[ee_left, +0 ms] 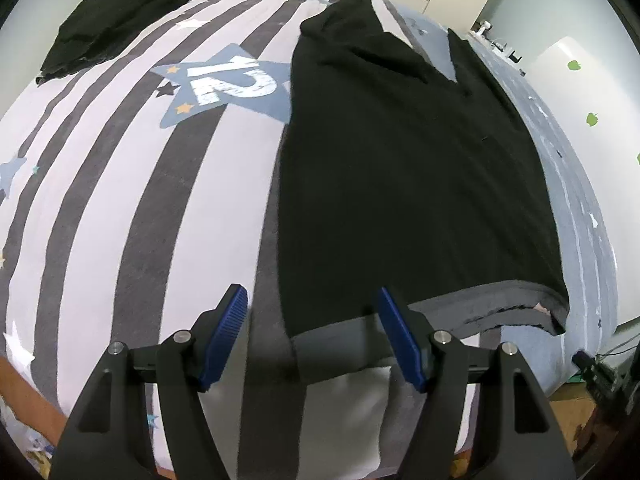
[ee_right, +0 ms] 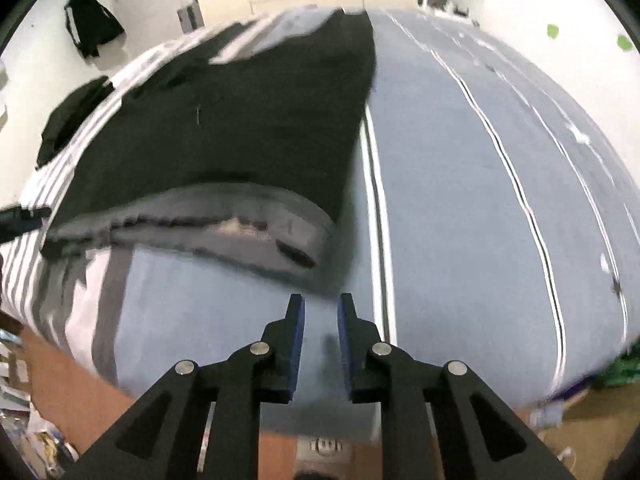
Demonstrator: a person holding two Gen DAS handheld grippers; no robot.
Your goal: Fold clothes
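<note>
Striped bedding (ee_left: 132,216) in grey and white, printed with a blue star bearing the number 12 (ee_left: 228,80), covers the bed in a white-walled room. On it lies a black garment (ee_left: 400,168), spread flat and long from near the bed's near edge toward its far end, where the cloth bunches into folds. Its near hem is turned up and shows a grey inner side (ee_right: 224,216) with a ragged dark seam. It rests where the striped part of the cover meets a plain blue-grey part (ee_right: 460,200). A second pile of dark clothing (ee_left: 108,24) sits at the far left corner of the bed, well apart from the first. The left gripper (ee_left: 312,312) hovers at the garment's near left corner, its blue-padded fingers (ee_left: 226,332) spread wide with nothing pressed between them. The right gripper (ee_right: 320,320), just off the hem's near right end, has its fingers drawn close with a narrow gap, empty over the blue cover; this view is blurred
</note>
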